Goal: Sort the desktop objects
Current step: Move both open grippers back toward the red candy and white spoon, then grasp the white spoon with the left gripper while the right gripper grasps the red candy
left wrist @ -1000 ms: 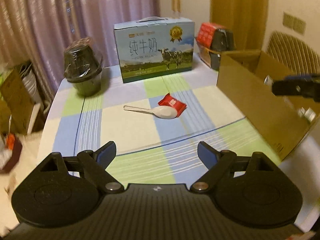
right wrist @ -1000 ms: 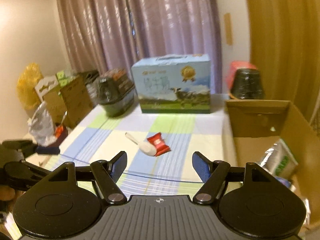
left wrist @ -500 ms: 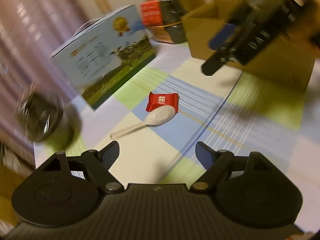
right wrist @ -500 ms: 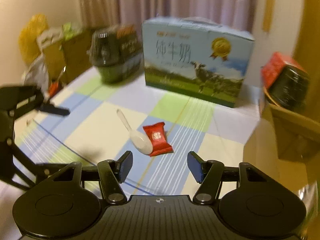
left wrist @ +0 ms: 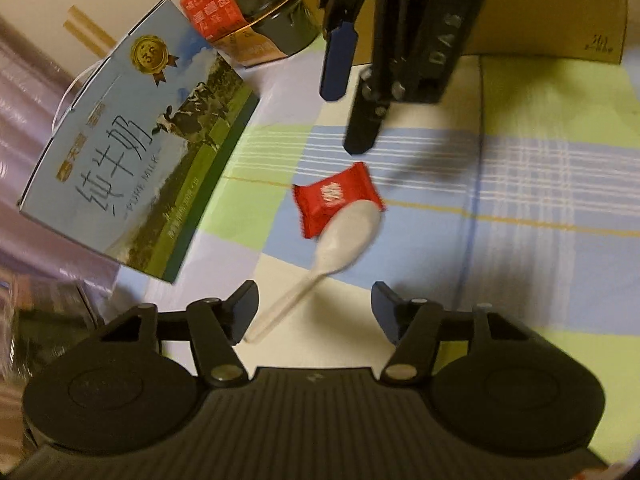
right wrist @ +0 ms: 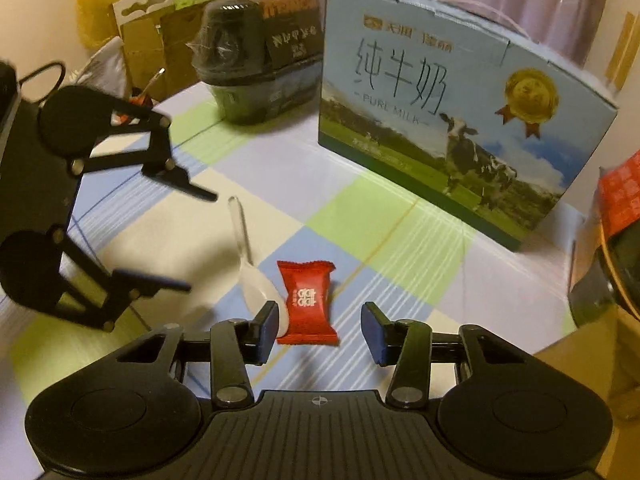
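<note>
Covering the table, a checked cloth [right wrist: 400, 240] bears a white spoon [left wrist: 344, 236] touching a red candy packet [right wrist: 307, 304], a milk carton [right wrist: 452, 112] before curtains; left gripper [left wrist: 314, 312] and right gripper [right wrist: 319, 334] closing, gripping nothing.

The left tool [left wrist: 314, 312] is closing around the white spoon's [left wrist: 320, 264] handle, not yet gripping.

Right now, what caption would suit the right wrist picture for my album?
Right gripper, jaws closing, nears a red candy packet beside a white spoon on the checked tablecloth.
</note>
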Tool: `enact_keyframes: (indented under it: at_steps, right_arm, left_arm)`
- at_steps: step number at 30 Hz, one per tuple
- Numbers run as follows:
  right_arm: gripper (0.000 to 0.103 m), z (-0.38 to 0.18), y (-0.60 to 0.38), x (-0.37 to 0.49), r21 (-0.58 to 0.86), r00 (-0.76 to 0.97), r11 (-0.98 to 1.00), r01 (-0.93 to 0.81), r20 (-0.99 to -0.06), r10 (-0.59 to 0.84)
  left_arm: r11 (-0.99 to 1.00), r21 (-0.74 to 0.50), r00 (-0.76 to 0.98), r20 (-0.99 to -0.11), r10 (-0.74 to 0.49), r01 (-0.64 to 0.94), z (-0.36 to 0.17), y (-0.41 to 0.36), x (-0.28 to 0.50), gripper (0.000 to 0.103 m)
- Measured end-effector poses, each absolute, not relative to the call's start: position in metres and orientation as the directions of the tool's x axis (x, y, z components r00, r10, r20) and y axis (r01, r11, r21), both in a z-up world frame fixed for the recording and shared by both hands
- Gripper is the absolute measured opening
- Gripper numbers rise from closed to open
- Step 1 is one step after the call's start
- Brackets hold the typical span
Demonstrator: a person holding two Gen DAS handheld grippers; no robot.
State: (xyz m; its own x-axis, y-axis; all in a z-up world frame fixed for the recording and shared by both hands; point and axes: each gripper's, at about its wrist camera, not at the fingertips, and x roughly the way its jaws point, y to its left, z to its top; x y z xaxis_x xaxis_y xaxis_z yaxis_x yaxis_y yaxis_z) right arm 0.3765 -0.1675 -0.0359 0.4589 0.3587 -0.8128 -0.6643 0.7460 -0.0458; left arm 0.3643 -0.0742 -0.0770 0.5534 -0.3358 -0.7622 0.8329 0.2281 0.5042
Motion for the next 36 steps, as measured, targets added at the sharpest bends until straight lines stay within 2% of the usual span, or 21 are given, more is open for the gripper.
enact_keyframes:
  at_steps: [3,7,17,19,22,24,31,32,34,36]
  right_arm:
    - [0.042,-0.04,-0.165,0.384,-0.047,0.45,0.741,-0.67,-0.819,0.356]
    - [0.042,-0.045,-0.164,0.39,-0.035,0.435,0.738,-0.674,-0.826,0.358]
    - [0.041,-0.056,-0.162,0.397,-0.007,0.415,0.738,-0.675,-0.83,0.372]
    - [0.041,-0.058,-0.161,0.399,-0.001,0.416,0.742,-0.67,-0.829,0.374]
    - [0.04,-0.061,-0.158,0.403,0.014,0.408,0.744,-0.668,-0.829,0.383]
    - [0.04,-0.063,-0.156,0.405,0.017,0.406,0.744,-0.668,-0.83,0.383]
    - [0.039,-0.077,-0.145,0.412,0.028,0.39,0.744,-0.667,-0.838,0.381]
    - [0.038,-0.079,-0.142,0.412,0.024,0.391,0.746,-0.665,-0.84,0.376]
    - [0.028,-0.083,-0.138,0.413,0.021,0.389,0.755,-0.656,-0.847,0.362]
    - [0.024,-0.084,-0.138,0.412,0.022,0.395,0.766,-0.643,-0.848,0.355]
  left_arm:
    - [0.202,0.506,0.544,-0.771,-0.33,0.839,-0.079,-0.077,0.381,0.05]
    - [0.132,0.493,0.508,-0.809,-0.296,0.86,-0.09,-0.082,0.393,0.031]
    - [0.072,0.476,0.472,-0.822,-0.32,0.877,-0.104,-0.088,0.401,0.027]
    - [0.08,0.465,0.465,-0.828,-0.315,0.882,-0.104,-0.088,0.404,0.016]
    - [0.105,0.452,0.461,-0.828,-0.319,0.886,-0.103,-0.085,0.405,0.013]
    - [0.144,0.452,0.474,-0.825,-0.308,0.88,-0.102,-0.082,0.404,0.0]
    - [0.313,0.419,0.509,-0.802,-0.314,0.852,-0.09,-0.048,0.385,0.0]
    - [0.318,0.427,0.519,-0.794,-0.317,0.847,-0.089,-0.044,0.381,0.0]
    - [0.309,0.44,0.528,-0.784,-0.325,0.843,-0.087,-0.04,0.376,0.0]
    - [0.28,0.457,0.532,-0.783,-0.323,0.844,-0.087,-0.04,0.375,0.0]
